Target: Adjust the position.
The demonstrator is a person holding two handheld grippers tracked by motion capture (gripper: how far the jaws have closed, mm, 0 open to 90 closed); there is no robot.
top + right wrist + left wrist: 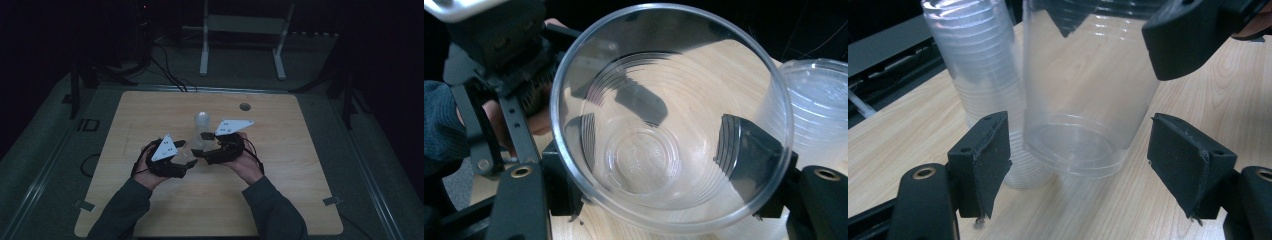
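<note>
Near the middle of a pale wooden table (150, 200), a single clear plastic cup (1088, 100) is held just above the surface, between two hand-held grippers that meet there. Seen from the right gripper (659, 165) camera, the cup's open mouth faces the lens, its ribbed wall and round base showing, and the two black jaws press against the wall from either side, closed on the cup. From the left gripper (1080, 150) camera, the same cup hangs with its base lowest and tilted slightly, sitting in the gap between that gripper's jaws; both foam-faced pads (990, 160) stand spread wide, clear of the cup's wall on each side, holding nothing. One black jaw of the right gripper reaches in at the upper right of that view, beside the cup's rim.

Just behind the held cup stands an upright stack of clear cups (985, 75), resting on the table; it shows as a pale column (201, 129) in the high view, just beyond the two grippers. In that view the left gripper (177, 162) and right gripper (210, 152) lie close together, each topped by a grey three-cornered plate, with the person's dark sleeves (125, 210) coming in from the bottom edge. A small round hole (244, 106) marks the table's far side. Beyond the table, a white metal frame (242, 35) and loose cables lie on the dim floor.
</note>
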